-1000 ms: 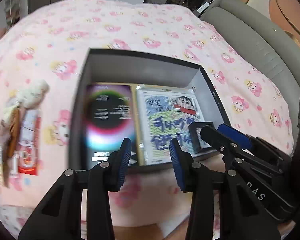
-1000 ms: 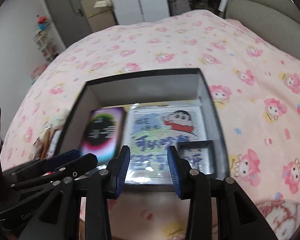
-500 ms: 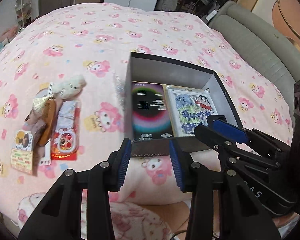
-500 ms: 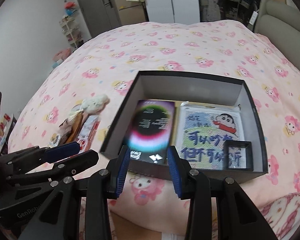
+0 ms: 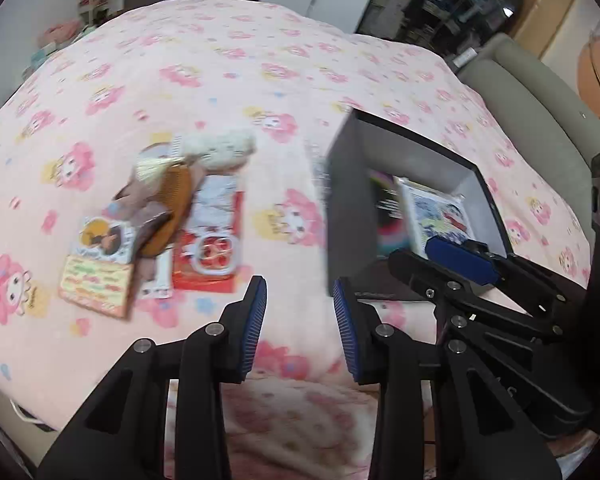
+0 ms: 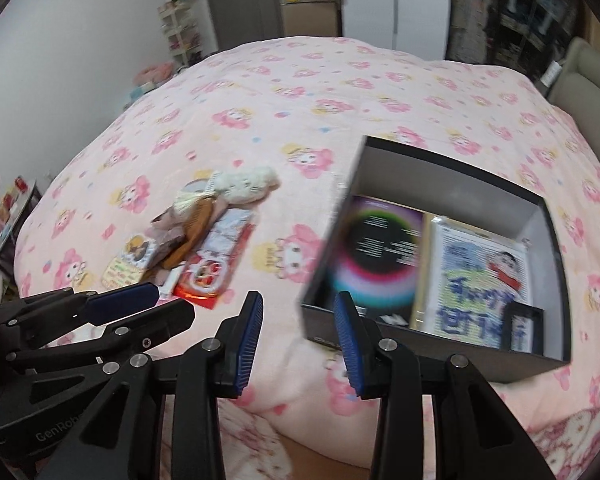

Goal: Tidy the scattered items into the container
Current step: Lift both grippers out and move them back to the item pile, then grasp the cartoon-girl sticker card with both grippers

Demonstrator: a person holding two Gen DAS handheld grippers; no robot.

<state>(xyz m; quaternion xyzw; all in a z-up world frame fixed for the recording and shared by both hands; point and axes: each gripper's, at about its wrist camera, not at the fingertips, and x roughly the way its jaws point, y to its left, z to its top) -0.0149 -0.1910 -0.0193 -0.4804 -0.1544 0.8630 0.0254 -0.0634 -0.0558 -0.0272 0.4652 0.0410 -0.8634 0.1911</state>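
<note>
Layout: bed, box right, loose pile left.

The box (image 6: 452,184) sits on the bedspread (image 6: 300,92), right of a pile of loose items (image 5: 156,224), with bare cover between them. In the box, a booklet (image 6: 376,256) lies flat at left, a printed card (image 6: 476,280) beside it at right, and a small frame (image 6: 520,326) on the card's near right corner. In the pile, a plush toy (image 6: 246,184) lies farthest back, a comb (image 5: 170,210) before it, a sealed packet (image 5: 212,248) to the right, and a small card (image 5: 98,264) nearest left.
</note>
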